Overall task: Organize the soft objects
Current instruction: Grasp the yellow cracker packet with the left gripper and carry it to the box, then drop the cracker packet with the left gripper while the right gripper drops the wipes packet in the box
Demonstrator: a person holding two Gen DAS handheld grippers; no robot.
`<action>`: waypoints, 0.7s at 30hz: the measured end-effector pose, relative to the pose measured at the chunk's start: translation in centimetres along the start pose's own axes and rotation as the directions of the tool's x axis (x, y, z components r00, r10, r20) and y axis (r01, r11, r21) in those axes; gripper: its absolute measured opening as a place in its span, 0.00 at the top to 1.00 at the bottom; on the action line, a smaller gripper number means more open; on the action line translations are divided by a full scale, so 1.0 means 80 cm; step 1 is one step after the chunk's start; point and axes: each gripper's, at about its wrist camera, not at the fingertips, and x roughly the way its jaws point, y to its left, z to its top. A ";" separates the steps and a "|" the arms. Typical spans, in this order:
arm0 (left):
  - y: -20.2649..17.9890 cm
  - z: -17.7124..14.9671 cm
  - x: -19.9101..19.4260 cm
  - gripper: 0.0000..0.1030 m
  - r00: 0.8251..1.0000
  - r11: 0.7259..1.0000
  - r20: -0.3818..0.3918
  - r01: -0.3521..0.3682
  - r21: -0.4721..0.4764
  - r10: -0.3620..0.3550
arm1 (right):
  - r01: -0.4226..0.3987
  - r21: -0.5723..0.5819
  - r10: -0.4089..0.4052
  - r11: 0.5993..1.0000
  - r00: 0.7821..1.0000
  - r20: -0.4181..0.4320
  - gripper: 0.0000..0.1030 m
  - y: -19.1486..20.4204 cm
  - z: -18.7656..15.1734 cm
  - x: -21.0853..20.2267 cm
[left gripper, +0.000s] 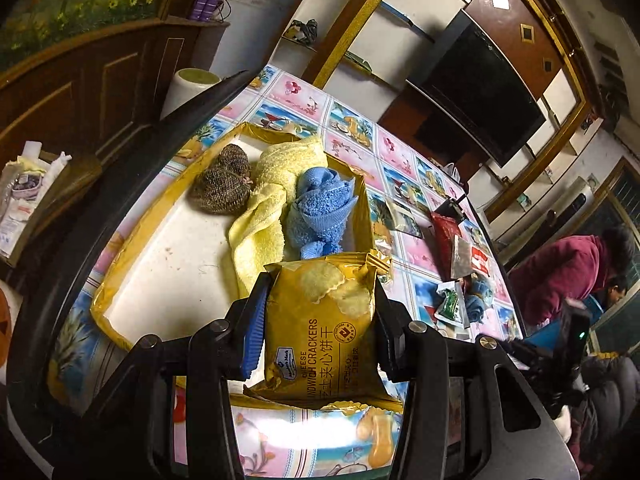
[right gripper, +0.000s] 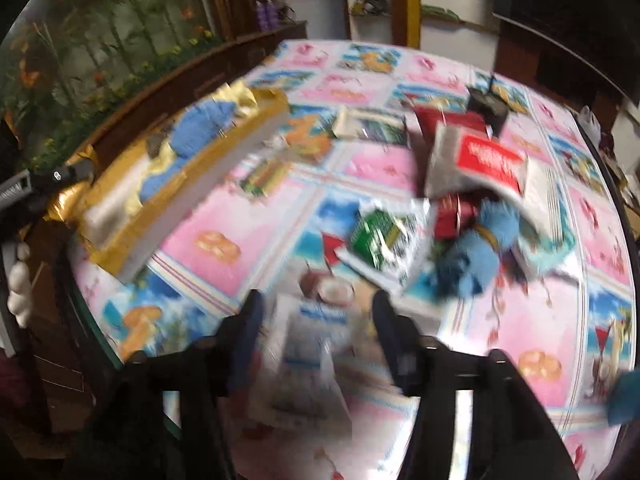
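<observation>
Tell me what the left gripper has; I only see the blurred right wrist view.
Observer: The left gripper is shut on a yellow cracker packet.
Operator: Where is it relative to the tray?
Observer: Over the near edge of the gold-rimmed tray.
Operator: I can make out something blue in there. What else is inside?
Observer: Besides the blue towel, a yellow towel and a brown mesh ball.
Operator: Much room left?
Observer: Yes, the tray's left half is bare white.
</observation>
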 end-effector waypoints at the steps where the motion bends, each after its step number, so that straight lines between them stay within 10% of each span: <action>1: 0.001 0.001 0.002 0.56 1.000 1.000 -0.002 0.003 -0.004 -0.004 | -0.001 0.012 0.001 1.000 1.000 -0.016 0.40 -0.003 -0.006 0.004; 6: -0.007 -0.002 0.007 0.56 1.000 1.000 -0.010 0.016 0.001 -0.016 | -0.066 0.043 0.068 0.997 0.996 -0.054 0.42 0.000 -0.017 0.027; 9: -0.007 -0.004 0.003 0.56 1.000 1.000 -0.007 0.008 -0.004 -0.008 | -0.103 0.042 0.105 0.994 0.994 -0.035 0.74 0.006 -0.018 0.027; 21: 0.019 0.019 0.014 0.56 0.999 0.998 -0.012 -0.054 -0.032 0.053 | -0.228 0.103 0.223 0.968 0.973 0.057 0.79 0.002 0.008 -0.010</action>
